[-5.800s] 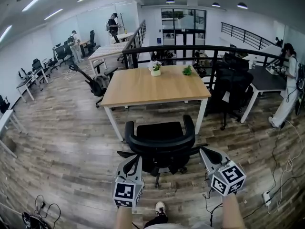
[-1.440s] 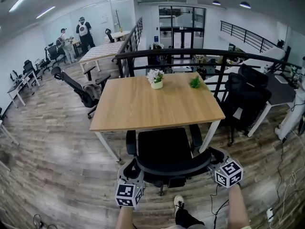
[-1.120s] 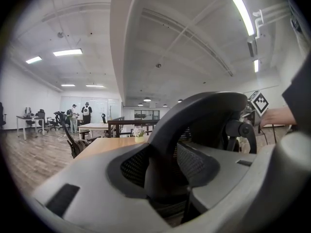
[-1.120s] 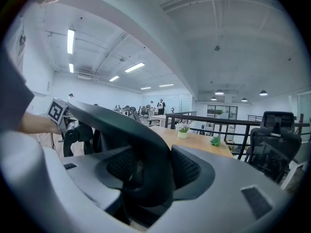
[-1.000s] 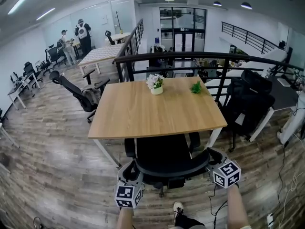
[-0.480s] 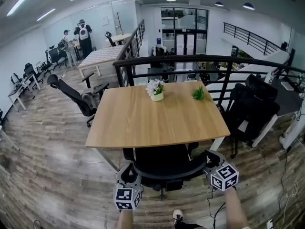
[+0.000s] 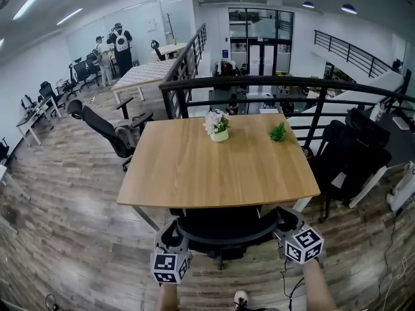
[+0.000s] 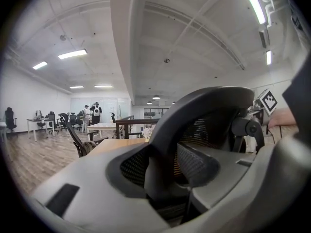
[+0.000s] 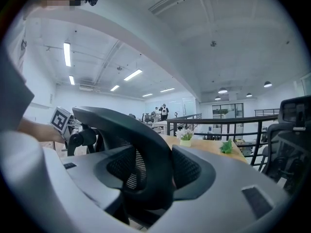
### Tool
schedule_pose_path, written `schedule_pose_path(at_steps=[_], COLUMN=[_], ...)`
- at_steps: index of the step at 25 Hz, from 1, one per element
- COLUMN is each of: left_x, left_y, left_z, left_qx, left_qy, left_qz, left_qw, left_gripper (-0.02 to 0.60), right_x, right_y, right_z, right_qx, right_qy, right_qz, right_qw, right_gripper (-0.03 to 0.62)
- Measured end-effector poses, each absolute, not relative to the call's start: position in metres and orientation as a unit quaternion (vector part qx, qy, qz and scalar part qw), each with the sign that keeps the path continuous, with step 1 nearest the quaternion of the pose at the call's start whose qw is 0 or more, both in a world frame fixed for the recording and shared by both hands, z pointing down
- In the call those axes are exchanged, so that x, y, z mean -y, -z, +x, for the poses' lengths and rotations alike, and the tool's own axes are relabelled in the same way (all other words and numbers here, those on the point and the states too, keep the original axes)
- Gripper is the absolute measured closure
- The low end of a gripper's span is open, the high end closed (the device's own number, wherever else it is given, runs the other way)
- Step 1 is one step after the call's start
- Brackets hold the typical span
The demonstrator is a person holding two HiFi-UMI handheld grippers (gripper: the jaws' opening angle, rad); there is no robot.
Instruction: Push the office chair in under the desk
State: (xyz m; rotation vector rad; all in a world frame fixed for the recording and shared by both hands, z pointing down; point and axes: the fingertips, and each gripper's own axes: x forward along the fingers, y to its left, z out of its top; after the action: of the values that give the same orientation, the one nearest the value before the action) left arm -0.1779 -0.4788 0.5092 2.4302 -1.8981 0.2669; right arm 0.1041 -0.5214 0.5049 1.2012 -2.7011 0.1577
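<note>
- The desk (image 7: 220, 173) covers the seat of the office chair (image 7: 224, 230). Only the backrest rim juts out past the near edge, with a narrow gap above it.
- That rim fills the space between the jaws of the left gripper (image 7: 171, 233) and of the right gripper (image 7: 286, 220).
- The near tabletop is bare. A flower pot (image 7: 218, 126) and a small green plant (image 7: 278, 133) stand towards the far edge.
- A black railing (image 7: 259, 83) closes off the far side.
- To the left, open floor (image 7: 71, 219) runs to a tilted chair (image 7: 107, 131).
- To the right, a black chair (image 7: 353, 164) crowds the desk corner.
</note>
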Motion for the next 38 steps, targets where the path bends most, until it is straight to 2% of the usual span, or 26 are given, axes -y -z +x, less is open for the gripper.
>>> schedule_pose_path(at_steps=[20,38], left_x=[0.558,0.609], left_y=[-0.511,-0.512], left_z=[-0.197,-0.223], left_qx=[0.641,0.616], left_qy=[-0.082,-0.077], left_qz=[0.762,0.783], left_qw=[0.038,0.044], left_gripper=[0.364,0.362], right_x=[0.601,0.640], right_y=[-0.505,-0.510], right_z=[0.086,0.062], right_qx=[0.907,0.873], right_qy=[-0.075,-0.099], right_qz=[0.407,0.466], right_qw=[0.080,0.106], right_gripper=[0.353,0.355])
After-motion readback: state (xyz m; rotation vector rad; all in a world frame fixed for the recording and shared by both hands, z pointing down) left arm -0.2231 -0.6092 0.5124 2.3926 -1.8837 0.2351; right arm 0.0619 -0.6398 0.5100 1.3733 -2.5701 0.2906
